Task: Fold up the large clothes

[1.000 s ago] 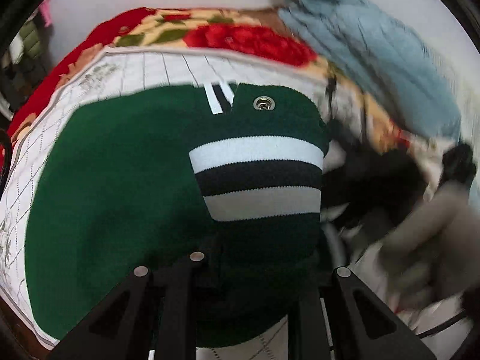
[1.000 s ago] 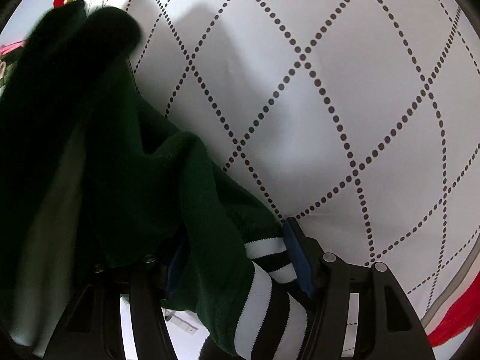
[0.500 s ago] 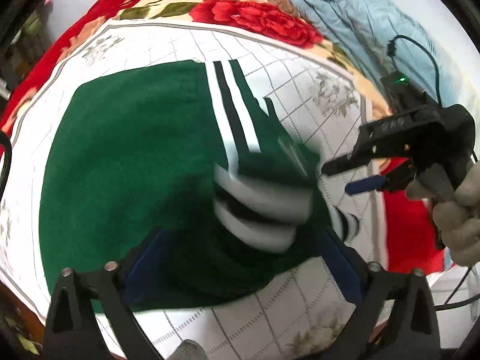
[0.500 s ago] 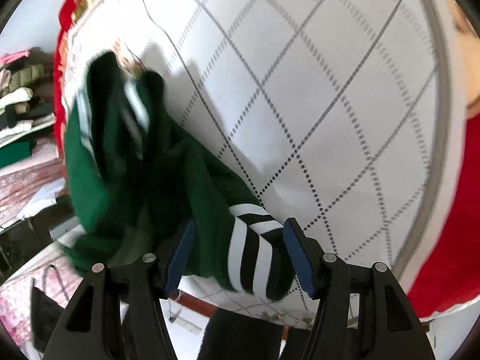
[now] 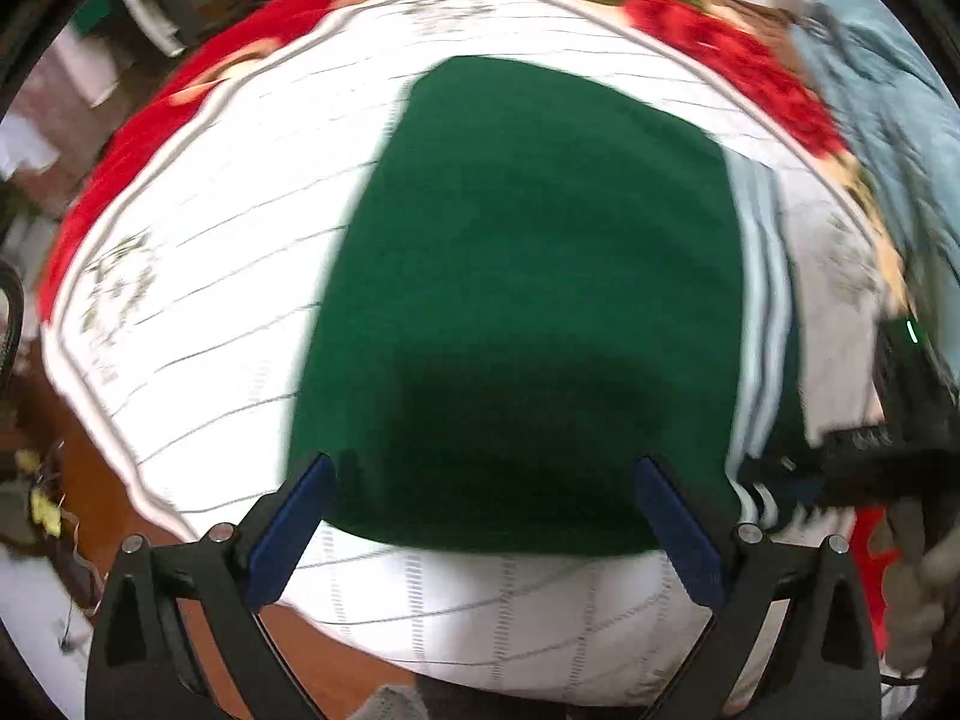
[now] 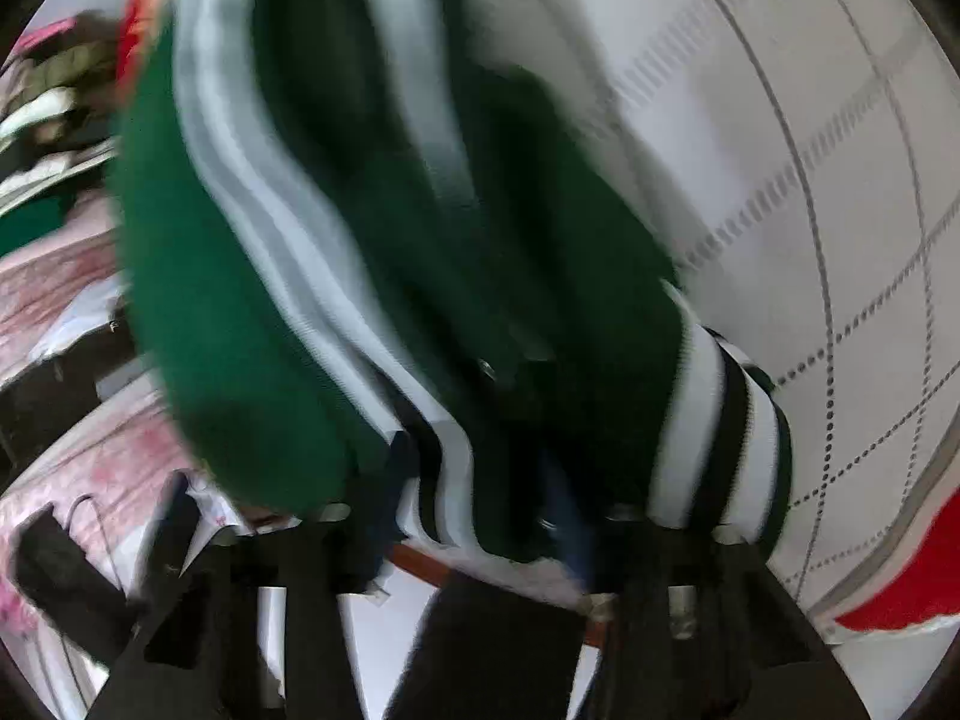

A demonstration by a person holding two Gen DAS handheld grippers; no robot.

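Observation:
A dark green jacket [image 5: 528,276] with white and black stripes lies folded flat on the white quilted sheet [image 5: 204,252]. My left gripper [image 5: 480,522] is open and empty, just above the jacket's near edge. My right gripper [image 6: 474,504] is at the jacket's striped right edge; green cloth and striped ribbing [image 6: 720,420] fill its jaws, which look narrowed on the cloth. It also shows in the left wrist view [image 5: 780,480] at the right, held by a hand. Both views are motion-blurred.
A red floral blanket [image 5: 732,54] lies under the sheet. A light blue quilt [image 5: 888,120] sits at the far right. Brown floor [image 5: 96,480] lies past the bed's near left edge. Stacked clothes [image 6: 48,108] and a pink bedspread [image 6: 60,276] lie at the left.
My left gripper let go of the striped cuff, opened wide and swung left. The jacket now lies folded flat. My right gripper moved back in on the striped edge.

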